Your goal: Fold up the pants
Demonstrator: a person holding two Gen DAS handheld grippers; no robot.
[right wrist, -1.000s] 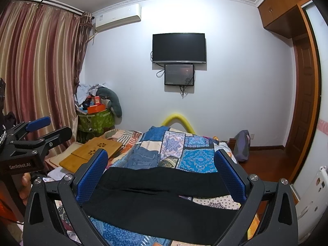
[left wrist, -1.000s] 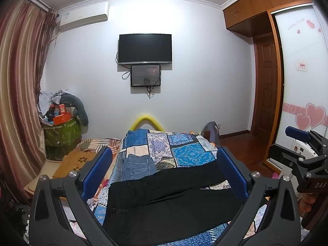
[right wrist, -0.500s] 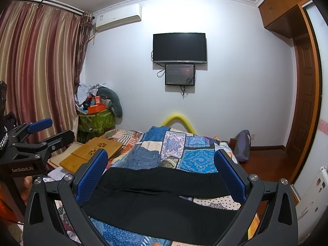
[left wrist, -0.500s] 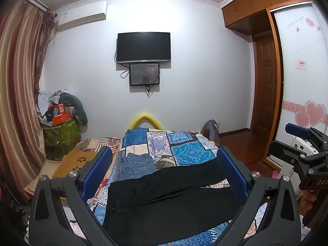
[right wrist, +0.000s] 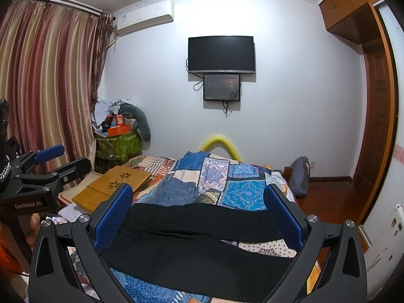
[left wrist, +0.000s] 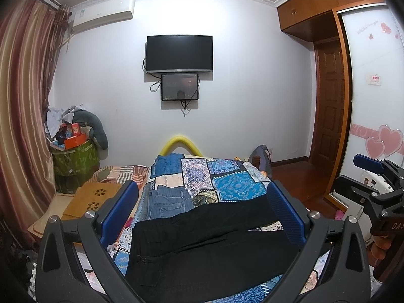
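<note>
Black pants [left wrist: 202,247] lie spread flat across the near end of the bed, waistband at the left, the two legs running right; they also show in the right wrist view [right wrist: 202,247]. My left gripper [left wrist: 202,212] is open and empty, held above the pants near the waist end. My right gripper [right wrist: 199,212] is open and empty, above the leg end. Each gripper shows in the other's view: the right gripper at the right edge [left wrist: 373,189], the left gripper at the left edge [right wrist: 38,169].
The bed has a blue patchwork cover [left wrist: 227,181]. Folded blue jeans [left wrist: 168,200] lie just beyond the black pants. Wooden lap desks [right wrist: 113,184] and a cluttered green box [left wrist: 73,161] stand left of the bed. A wardrobe [left wrist: 373,101] is at the right.
Both grippers have stayed open and almost still; the views drift only slightly. The pants have not moved.
</note>
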